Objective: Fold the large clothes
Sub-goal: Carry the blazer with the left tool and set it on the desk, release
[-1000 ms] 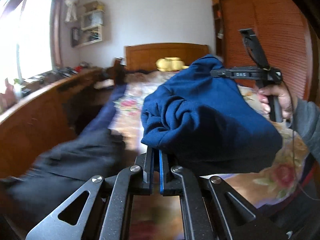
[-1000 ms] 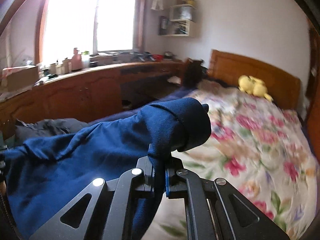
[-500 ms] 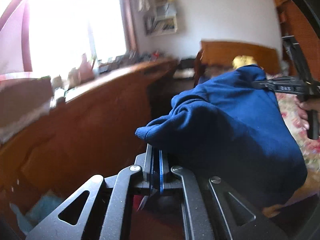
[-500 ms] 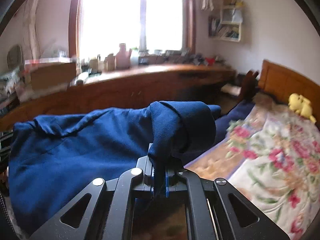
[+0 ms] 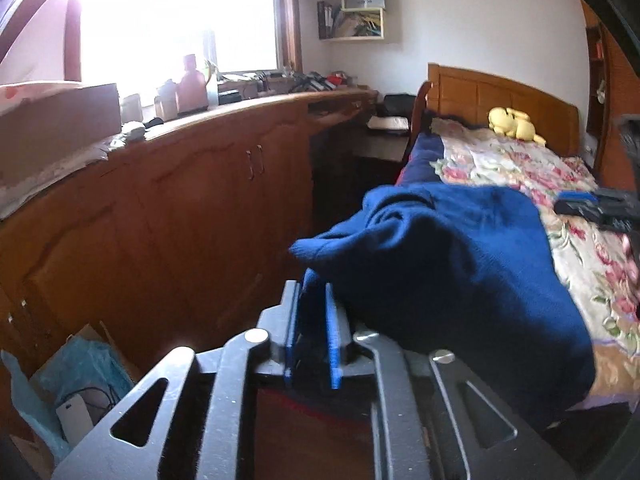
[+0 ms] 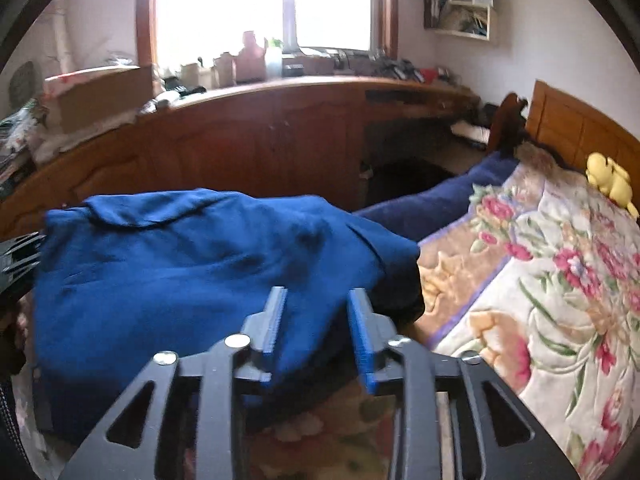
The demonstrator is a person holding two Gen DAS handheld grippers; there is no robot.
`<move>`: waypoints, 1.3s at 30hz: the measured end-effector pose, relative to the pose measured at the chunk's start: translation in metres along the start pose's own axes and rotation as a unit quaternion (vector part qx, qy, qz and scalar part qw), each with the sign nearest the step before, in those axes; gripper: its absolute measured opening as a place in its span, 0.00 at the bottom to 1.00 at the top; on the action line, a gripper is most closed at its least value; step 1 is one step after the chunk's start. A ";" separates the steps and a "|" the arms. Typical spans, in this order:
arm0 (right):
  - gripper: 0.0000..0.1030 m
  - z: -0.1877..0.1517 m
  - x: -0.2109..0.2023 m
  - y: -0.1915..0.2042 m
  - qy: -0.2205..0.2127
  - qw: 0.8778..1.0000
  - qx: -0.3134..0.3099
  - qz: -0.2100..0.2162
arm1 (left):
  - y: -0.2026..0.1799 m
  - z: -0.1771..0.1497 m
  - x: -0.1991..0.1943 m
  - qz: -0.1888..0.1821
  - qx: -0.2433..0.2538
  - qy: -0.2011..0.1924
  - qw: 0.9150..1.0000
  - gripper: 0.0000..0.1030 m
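**On the bed edge: blue garment, both grippers letting go**

On the floral bedspread, the folded blue garment is lying directly ahead of both tools. The left gripper is opening, cloth still sitting between its fingers. The right gripper is opening wider, its pads standing clear above the fabric.

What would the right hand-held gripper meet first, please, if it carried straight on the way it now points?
Most likely the blue garment: the right hand-held gripper, its jaws opening, has that cloth between and just ahead of its fingers. Beyond the cloth stands the wooden cabinet, though depth is hard to judge here.
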State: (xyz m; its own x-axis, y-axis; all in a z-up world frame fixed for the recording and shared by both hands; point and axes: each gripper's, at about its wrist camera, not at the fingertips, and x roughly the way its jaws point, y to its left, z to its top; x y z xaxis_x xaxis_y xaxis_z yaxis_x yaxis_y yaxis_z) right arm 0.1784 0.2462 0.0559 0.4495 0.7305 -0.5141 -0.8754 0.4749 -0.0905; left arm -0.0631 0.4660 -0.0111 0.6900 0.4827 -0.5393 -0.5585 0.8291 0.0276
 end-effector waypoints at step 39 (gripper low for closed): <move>0.76 -0.222 -0.292 -0.060 -0.051 0.976 0.125 -0.170 | -0.350 -0.025 -0.084 -0.212 0.120 -0.016 0.970 0.32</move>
State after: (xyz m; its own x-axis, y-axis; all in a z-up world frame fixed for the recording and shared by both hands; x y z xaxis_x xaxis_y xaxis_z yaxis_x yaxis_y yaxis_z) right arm 0.0604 -0.1048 0.0218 0.7324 0.5489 -0.4029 -0.6076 0.7939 -0.0231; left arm 0.0626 0.1285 0.0040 0.8498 0.0894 -0.5195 -0.1005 0.9949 0.0068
